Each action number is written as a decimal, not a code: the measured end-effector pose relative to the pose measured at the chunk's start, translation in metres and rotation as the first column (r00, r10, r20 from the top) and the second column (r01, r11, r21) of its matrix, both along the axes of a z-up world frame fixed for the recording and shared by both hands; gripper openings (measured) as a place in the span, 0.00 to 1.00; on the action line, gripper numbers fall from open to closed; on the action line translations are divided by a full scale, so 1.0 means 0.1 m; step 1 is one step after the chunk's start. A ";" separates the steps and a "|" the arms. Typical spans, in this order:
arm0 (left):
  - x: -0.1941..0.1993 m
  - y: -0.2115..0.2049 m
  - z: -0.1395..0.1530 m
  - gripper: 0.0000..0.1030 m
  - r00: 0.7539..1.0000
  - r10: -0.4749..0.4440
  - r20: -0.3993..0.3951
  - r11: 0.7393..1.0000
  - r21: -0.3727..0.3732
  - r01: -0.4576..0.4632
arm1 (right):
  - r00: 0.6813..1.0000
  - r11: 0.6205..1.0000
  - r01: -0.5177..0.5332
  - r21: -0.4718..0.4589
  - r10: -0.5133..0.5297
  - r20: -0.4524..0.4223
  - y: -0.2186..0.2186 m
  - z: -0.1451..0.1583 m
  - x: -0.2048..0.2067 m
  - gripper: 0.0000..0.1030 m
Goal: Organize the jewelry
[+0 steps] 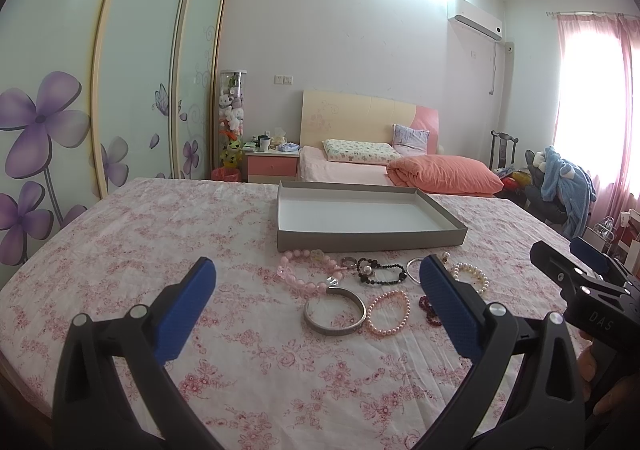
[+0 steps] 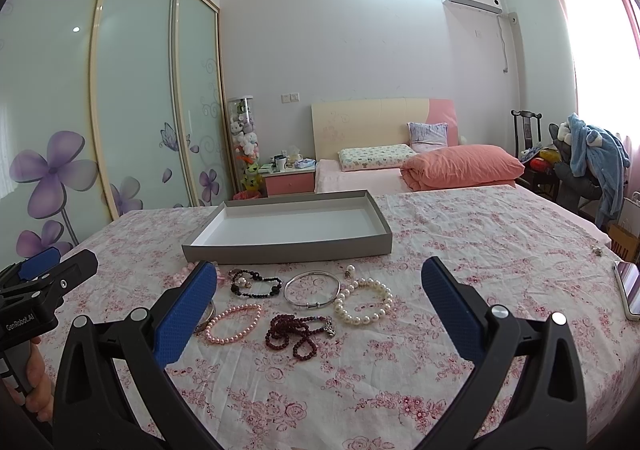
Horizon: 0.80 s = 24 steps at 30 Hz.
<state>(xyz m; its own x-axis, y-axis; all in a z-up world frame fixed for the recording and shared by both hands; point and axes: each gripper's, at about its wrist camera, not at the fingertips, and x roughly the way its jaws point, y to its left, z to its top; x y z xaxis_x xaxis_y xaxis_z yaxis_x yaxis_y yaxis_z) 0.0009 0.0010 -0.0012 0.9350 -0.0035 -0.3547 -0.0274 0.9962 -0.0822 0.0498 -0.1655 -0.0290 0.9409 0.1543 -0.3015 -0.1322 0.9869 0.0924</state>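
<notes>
Several pieces of jewelry lie on the floral tablecloth in front of an empty grey tray (image 1: pixel 372 240) (image 2: pixel 288 250). They include a pink bead bracelet (image 1: pixel 308 274), a silver cuff (image 1: pixel 335 314), a pink pearl bracelet (image 1: pixel 389 312) (image 2: pixel 234 324), a black bead bracelet (image 1: pixel 380 271) (image 2: pixel 256 286), a thin silver bangle (image 2: pixel 312 287), a white pearl bracelet (image 2: pixel 364 300) and dark red beads (image 2: pixel 296 332). My left gripper (image 1: pixel 318 274) is open above the near side of the jewelry. My right gripper (image 2: pixel 320 278) is open, held just short of the pieces.
A phone (image 2: pixel 630 290) lies at the table's right edge, with a small earring (image 2: pixel 597 250) near it. Beyond the table are a bed (image 1: pixel 360 166), a nightstand (image 1: pixel 272 164), wardrobe doors on the left and a chair with clothes (image 2: pixel 588 162) on the right.
</notes>
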 end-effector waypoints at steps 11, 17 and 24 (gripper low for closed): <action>0.13 -0.06 -0.17 0.96 0.999 0.008 -0.052 1.000 -0.003 -0.008 | 0.997 1.000 0.011 0.006 -0.011 -0.072 -0.06 -0.08 0.14 0.98; 0.33 0.01 -0.28 0.96 0.989 0.007 -0.146 1.000 -0.014 -0.009 | 0.973 0.999 0.034 0.030 -0.026 -0.228 -0.20 -0.24 0.52 0.95; 0.58 0.05 -0.44 0.96 0.970 -0.003 -0.244 1.000 -0.018 -0.002 | 0.886 0.995 0.094 0.025 -0.072 -0.457 -0.37 -0.49 1.09 0.51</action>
<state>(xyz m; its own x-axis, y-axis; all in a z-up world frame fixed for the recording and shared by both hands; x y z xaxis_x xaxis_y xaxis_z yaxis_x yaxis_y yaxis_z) 0.0592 0.0064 -0.0456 0.8200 -0.0127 -0.5722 -0.0483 0.9947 -0.0913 0.1586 -0.2029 -0.0784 0.7117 0.1053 -0.6945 0.0176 0.9857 0.1674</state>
